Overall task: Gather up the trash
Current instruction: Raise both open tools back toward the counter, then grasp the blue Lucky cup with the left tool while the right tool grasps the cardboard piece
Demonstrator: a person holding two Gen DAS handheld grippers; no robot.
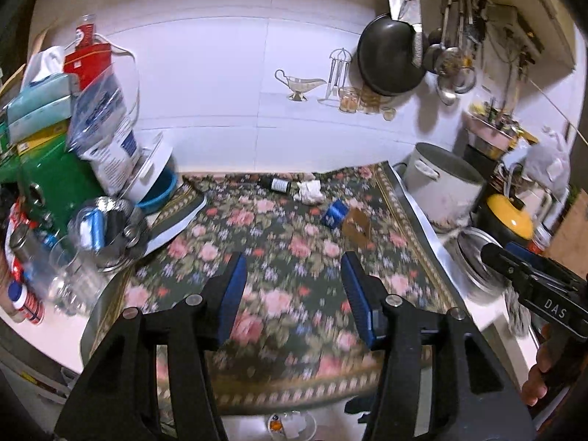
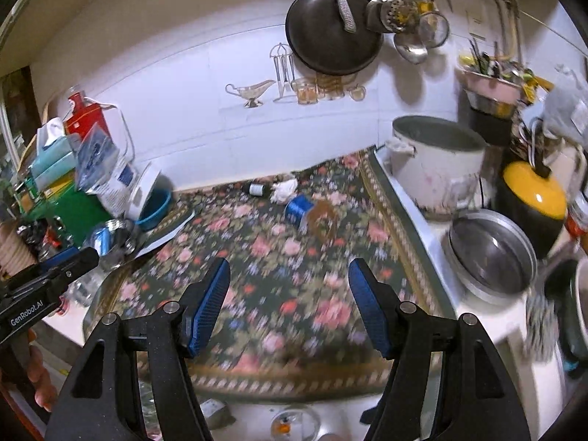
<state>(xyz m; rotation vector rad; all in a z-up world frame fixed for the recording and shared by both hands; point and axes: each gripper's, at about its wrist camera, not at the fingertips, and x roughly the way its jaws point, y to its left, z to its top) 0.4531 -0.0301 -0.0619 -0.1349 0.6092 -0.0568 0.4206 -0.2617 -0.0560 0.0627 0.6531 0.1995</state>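
On the floral tablecloth [image 1: 279, 264] near the far wall lie a crumpled white tissue [image 1: 309, 191], a small dark bottle [image 1: 276, 185] on its side, a blue wrapper [image 1: 333, 214] and a brown cardboard piece [image 1: 358, 226]. The same items show in the right wrist view: tissue [image 2: 284, 190], bottle [image 2: 257, 189], blue wrapper [image 2: 298, 208], brown piece [image 2: 323, 218]. My left gripper [image 1: 294, 279] is open and empty, well short of them. My right gripper [image 2: 289, 286] is open and empty too, also short of them.
Boxes, a green tin [image 1: 55, 180], bags and glasses [image 1: 73, 275] crowd the left side. A white pot [image 1: 443, 183], a steel pan [image 2: 492, 253] and a yellow-lidded pot [image 2: 533, 194] stand at the right. A black pan [image 2: 330, 33] and utensils hang on the wall.
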